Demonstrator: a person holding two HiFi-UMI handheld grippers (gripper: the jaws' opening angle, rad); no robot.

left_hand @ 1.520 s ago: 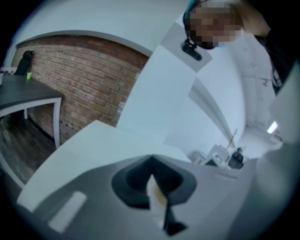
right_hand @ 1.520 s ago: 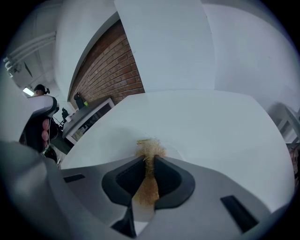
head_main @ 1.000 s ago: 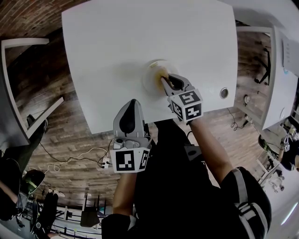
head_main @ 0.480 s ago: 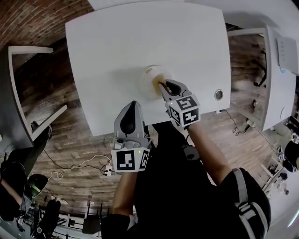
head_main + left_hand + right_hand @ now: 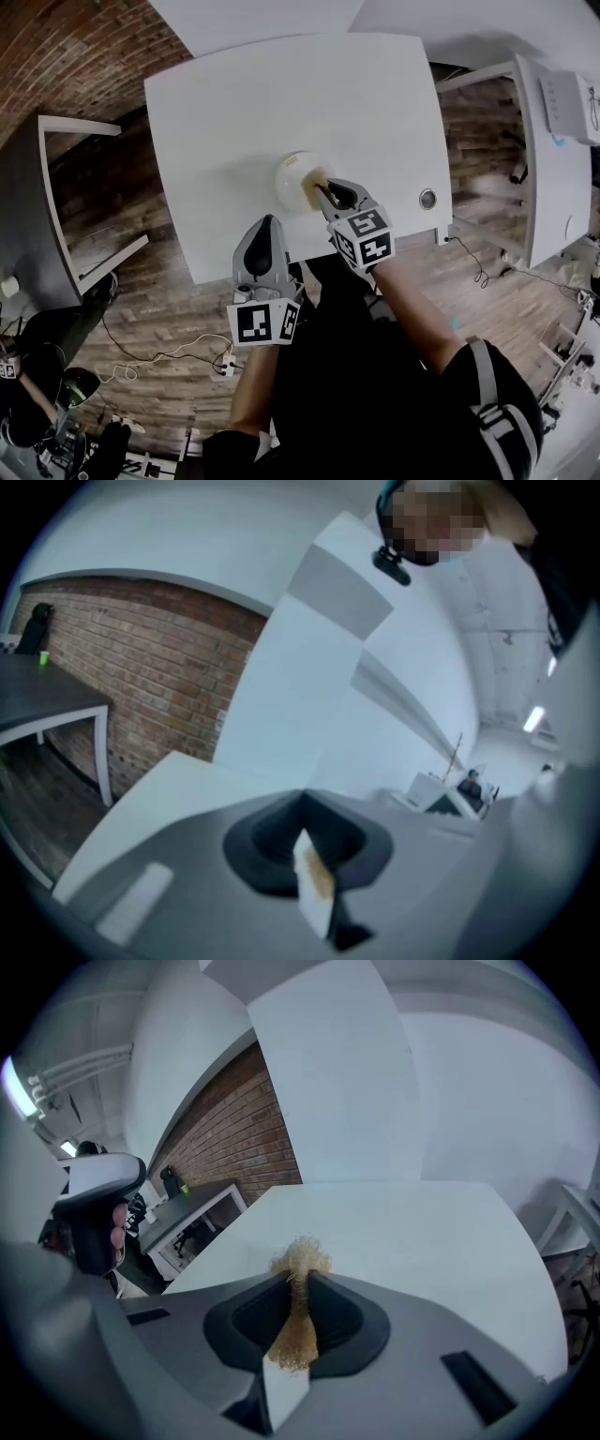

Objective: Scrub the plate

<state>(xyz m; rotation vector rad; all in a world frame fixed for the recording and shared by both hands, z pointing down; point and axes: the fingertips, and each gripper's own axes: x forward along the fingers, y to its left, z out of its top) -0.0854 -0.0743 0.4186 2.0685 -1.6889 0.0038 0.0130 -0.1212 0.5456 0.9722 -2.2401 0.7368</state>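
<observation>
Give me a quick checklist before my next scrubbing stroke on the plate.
1. Scrubber clamped in right gripper: ok.
2. Scrubber over the plate: ok.
3. Plate fully on the table: ok.
4. Left gripper steadying the plate: not ok, it is shut, empty and off the plate.
5. Dirty spots on the plate located: cannot tell.

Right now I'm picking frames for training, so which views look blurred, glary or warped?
Head view: fisheye bows the table edges; the plate is washed out. Left gripper view: soft throughout, left gripper blurred. Right gripper view: sharper, scrubber fibres distinct.
</observation>
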